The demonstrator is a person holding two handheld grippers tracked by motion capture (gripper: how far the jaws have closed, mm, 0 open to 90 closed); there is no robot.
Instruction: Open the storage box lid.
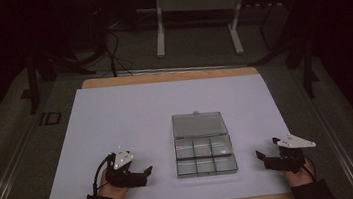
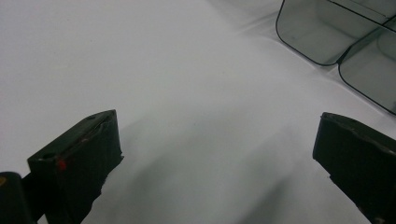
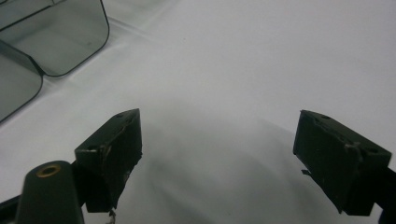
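White tabletop (image 1: pixel 131 114) carries an open clear compartment box (image 1: pixel 204 149) at centre. Left tongs (image 1: pixel 145 172) and right tongs (image 1: pixel 261 156) flank it, both released, grasping nothing.

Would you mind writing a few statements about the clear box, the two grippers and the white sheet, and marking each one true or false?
1. The clear compartment box lies open, with its lid folded back away from the person. True.
2. The left gripper is clamped on the box. False: its jaws stand wide apart over the bare white sheet, left of the box.
3. The box lies between the two grippers. True: the right gripper is at its other side.
4. The right gripper's jaws are shut. False: they are spread wide with nothing between them.
5. Small parts fill the compartments. False: they look empty.
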